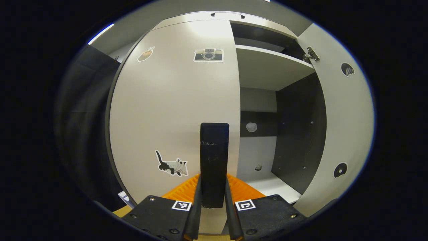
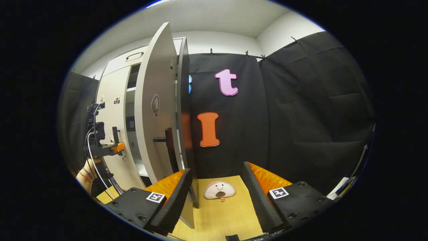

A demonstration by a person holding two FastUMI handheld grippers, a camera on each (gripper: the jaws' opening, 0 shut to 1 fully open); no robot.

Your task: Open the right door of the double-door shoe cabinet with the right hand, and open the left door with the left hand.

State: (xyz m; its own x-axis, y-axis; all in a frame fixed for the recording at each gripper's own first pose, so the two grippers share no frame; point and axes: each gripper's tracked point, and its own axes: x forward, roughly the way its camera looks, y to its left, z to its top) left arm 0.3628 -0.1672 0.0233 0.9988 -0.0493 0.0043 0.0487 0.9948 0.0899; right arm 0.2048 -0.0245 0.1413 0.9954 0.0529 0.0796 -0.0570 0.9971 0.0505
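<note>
The pale shoe cabinet's left door (image 1: 174, 100), with cat and camera stickers, lies flat against the cabinet front. My left gripper (image 1: 214, 183) is shut on that door's upright dark handle (image 1: 214, 150), one finger on each side. The right door (image 1: 346, 117) stands swung wide, baring the shelves (image 1: 267, 67) and the dark inside. In the right gripper view that open door (image 2: 154, 110) is seen edge-on with its handle (image 2: 166, 140) sticking out. My right gripper (image 2: 216, 170) hangs open just right of it, holding nothing. Farther left, the left gripper (image 2: 108, 147) sits at the left door (image 2: 112, 93).
A round plush toy (image 2: 219, 190) lies on the wooden floor (image 2: 227, 214) between the cabinet and the black cloth wall (image 2: 301, 117). A drawer front with a handle (image 1: 227, 14) tops the cabinet. A hand (image 2: 87, 170) holds the left gripper.
</note>
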